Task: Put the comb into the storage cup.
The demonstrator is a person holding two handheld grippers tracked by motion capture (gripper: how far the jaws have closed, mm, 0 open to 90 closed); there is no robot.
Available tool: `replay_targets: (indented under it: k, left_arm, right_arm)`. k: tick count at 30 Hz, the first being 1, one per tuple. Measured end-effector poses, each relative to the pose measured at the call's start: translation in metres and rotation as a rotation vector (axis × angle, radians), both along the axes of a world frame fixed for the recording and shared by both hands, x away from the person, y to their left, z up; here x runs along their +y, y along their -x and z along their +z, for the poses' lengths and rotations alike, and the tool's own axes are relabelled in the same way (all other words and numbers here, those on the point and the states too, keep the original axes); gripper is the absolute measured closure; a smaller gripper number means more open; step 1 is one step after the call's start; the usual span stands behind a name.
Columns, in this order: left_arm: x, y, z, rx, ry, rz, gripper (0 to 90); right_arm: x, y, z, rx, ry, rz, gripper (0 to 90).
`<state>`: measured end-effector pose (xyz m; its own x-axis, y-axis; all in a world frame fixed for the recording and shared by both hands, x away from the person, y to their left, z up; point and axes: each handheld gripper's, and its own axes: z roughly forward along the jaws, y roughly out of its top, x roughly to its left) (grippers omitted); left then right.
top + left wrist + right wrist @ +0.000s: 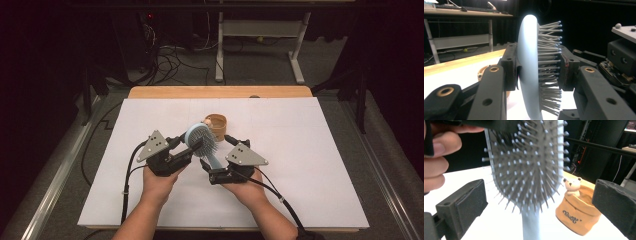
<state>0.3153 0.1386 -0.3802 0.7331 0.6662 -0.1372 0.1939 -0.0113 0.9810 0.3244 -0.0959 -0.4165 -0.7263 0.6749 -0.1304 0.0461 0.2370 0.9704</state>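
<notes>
Holding the pale blue hairbrush [200, 140] above the middle of the white table [320, 200], my left gripper [187, 142] is clamped across its head, one pad on the smooth back, the other pressed into the bristles. Its long axis runs from the head at about 11 o'clock to the handle at 5, bristles facing right. My right gripper [220, 167] stands wide around the handle, seemingly not touching. The tan pot [216, 125] sits just behind at 12.

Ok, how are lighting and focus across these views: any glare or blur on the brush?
High view: white table bright, surroundings dark. Left gripper view: hairbrush back glares near white, bristles sharp. Right gripper view: close bristles soft, the tan holder and the tabletop overexposed.
</notes>
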Motion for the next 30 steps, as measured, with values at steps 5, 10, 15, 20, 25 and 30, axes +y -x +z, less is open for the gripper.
replay_targets:
  k: [5,10,15,20,25,30]
  left_arm:
    - [0.007,0.0,-0.001,-0.008,0.0,0.012,59.3]
    - [0.014,0.0,-0.002,-0.024,0.006,0.028,59.3]
    - [0.021,0.001,-0.003,-0.038,0.006,0.055,59.3]
    - [0.029,0.002,-0.004,-0.043,0.014,0.083,59.3]
    - [0.034,0.002,-0.004,-0.045,0.011,0.095,59.3]
    - [0.039,0.002,-0.004,-0.048,0.01,0.115,59.3]
  right_arm:
    - [-0.011,0.001,-0.002,0.013,0.002,-0.015,0.4]
    - [-0.027,0.004,-0.004,0.015,0.002,-0.044,0.4]
    - [-0.046,0.006,-0.006,0.01,0.009,-0.081,0.4]
    - [-0.064,0.008,-0.009,0.01,0.024,-0.116,0.4]
    - [-0.081,0.01,-0.012,0.011,0.03,-0.148,0.4]
    - [-0.098,0.012,-0.014,0.017,0.022,-0.182,0.4]
